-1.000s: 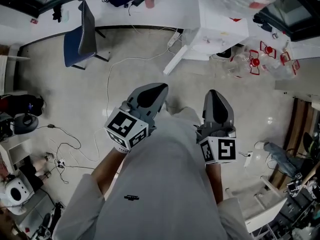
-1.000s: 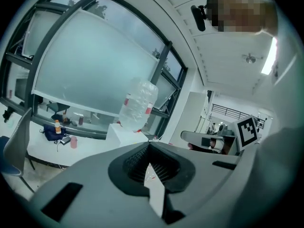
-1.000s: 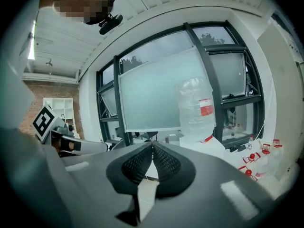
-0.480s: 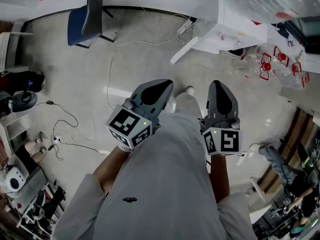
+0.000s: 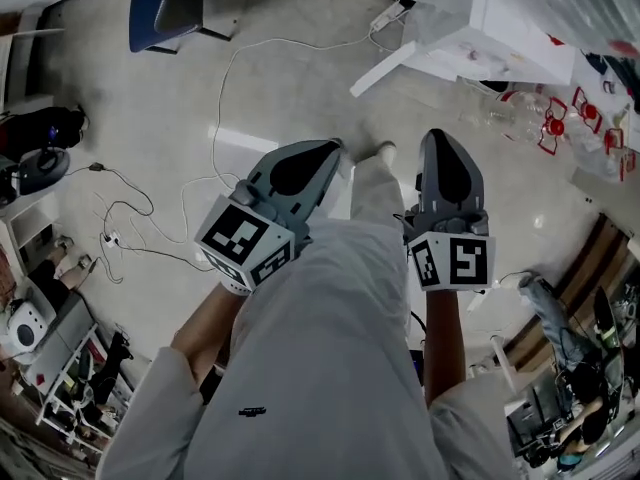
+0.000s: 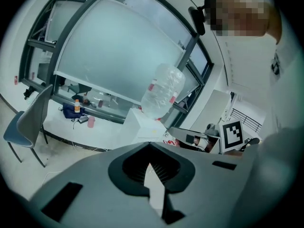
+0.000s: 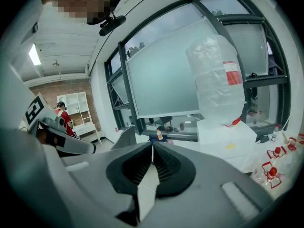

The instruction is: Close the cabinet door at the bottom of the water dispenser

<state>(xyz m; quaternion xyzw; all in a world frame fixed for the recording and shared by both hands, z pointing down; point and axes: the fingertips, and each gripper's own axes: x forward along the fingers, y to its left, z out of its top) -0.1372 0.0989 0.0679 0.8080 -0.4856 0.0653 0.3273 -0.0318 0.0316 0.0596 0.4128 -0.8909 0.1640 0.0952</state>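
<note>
Holds the left gripper out over the left knee, pointing toward the far side, jaws pressed together at the tips and gripping nothing. Holds the right gripper level with it, just right of the light-trousered leg, jaws likewise closed on empty air, with only a thin seam between the ribbed pads. Keeps both well short of the water dispenser, far right, a white box carrying an upturned clear bottle. Finds the cabinet door at its foot swung out to the left, a white slab slanting across the floor, touched by neither gripper. Shows a cluster of empty bottles with red handles on the floor just right of the dispenser. Places a blue chair far left, with white cables trailing over the pale floor between chair and grippers. Catches a white shoe between the two gripper tips. Takes in large window panes behind the dispenser in both gripper views.
</note>
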